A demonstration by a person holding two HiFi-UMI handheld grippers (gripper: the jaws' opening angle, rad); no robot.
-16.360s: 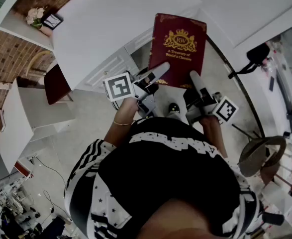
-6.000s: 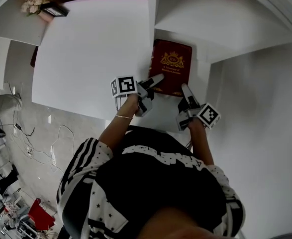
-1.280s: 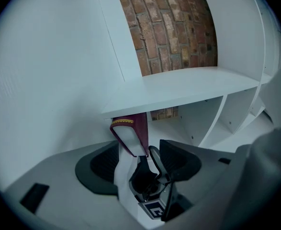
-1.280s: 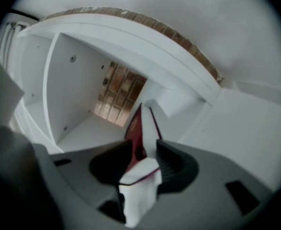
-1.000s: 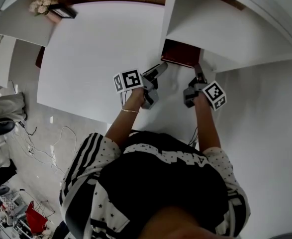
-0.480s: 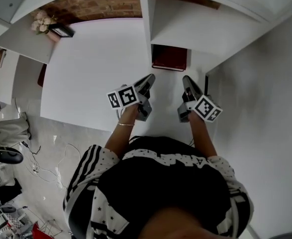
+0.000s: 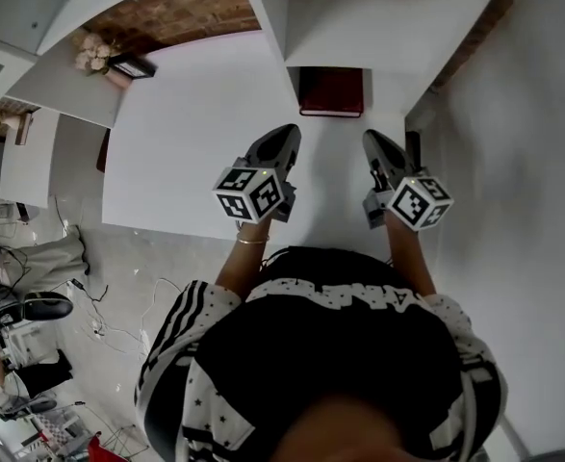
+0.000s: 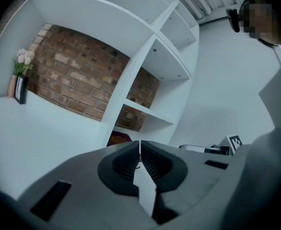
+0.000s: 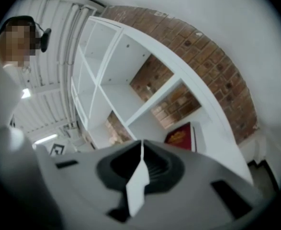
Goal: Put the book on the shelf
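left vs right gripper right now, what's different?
Side: the left gripper sits left of the book, the right gripper right of it. Heading: the left gripper angles rightward, the right gripper leftward, converging on the book. Shared: both shut, empty, clear of the book in the shelf.

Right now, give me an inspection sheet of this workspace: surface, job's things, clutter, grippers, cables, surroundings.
Surface: white counter under the shelf unit.
Job's things: dark red book lies flat in the lowest compartment of the shelf.
Clutter: flowers and a small frame by the brick wall.
Grippers: left gripper and right gripper both shut, empty, short of the book.
Cables: loose cables on the floor at left.
Surroundings: brick behind the shelf, plain white wall at right.
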